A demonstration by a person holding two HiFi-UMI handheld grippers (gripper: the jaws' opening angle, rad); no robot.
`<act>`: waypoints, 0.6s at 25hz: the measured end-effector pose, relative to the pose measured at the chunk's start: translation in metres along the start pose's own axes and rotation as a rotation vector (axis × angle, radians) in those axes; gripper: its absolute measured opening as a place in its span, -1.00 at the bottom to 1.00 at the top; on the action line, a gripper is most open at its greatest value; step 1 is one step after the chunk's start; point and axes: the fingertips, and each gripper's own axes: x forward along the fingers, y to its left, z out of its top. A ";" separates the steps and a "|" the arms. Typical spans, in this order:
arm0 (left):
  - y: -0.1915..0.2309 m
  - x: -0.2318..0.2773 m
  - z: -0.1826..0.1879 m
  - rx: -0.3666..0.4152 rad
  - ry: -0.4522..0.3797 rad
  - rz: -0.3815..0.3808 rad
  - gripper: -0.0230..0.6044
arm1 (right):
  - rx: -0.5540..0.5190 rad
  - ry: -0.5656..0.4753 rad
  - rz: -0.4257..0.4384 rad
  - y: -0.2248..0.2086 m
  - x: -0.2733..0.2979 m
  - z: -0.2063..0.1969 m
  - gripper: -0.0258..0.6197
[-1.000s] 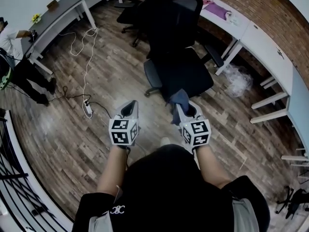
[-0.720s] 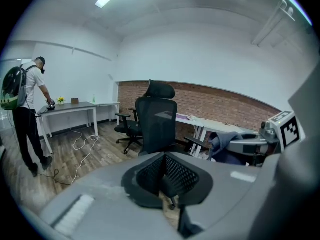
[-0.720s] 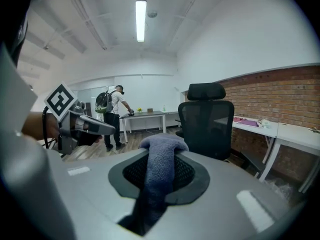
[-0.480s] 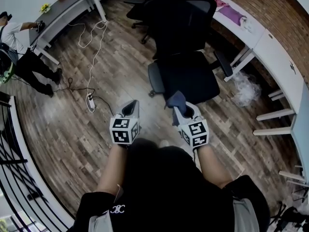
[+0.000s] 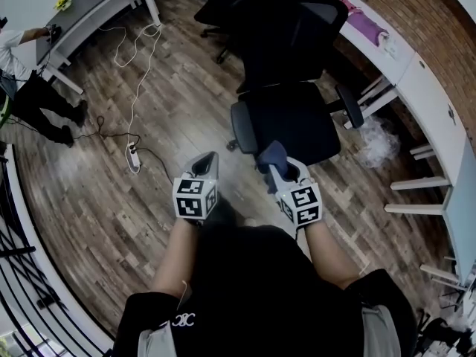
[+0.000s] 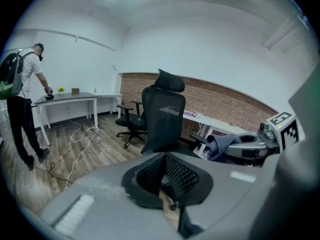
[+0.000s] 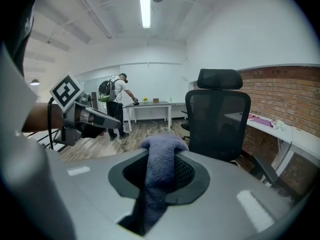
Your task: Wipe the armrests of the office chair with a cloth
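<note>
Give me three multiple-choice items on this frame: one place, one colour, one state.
1. Where is the cloth?
A) on the seat
B) in the right gripper
C) on the floor

2. Cloth colour?
A) red
B) white
C) blue-grey

3. Cloth versus the armrests of the office chair?
A) apart from both
B) pressed on one
C) draped over one

Key:
1 B: the right gripper view shows its jaws shut on the cloth.
2 C: it looks blue-grey in that view and in the head view.
3 A: the chair stands ahead of the cloth, with nothing on its armrests.
</note>
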 end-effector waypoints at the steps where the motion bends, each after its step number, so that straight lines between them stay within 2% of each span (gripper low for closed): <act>1: 0.005 0.008 0.005 0.003 0.001 -0.009 -0.91 | -0.002 0.011 -0.008 -0.005 0.008 0.002 -0.69; 9: 0.072 0.055 0.037 0.010 0.034 -0.078 -0.91 | -0.028 0.075 -0.055 -0.008 0.081 0.022 -0.69; 15: 0.101 0.081 0.041 0.073 0.083 -0.151 -0.91 | -0.014 0.238 -0.111 -0.018 0.120 -0.014 -0.69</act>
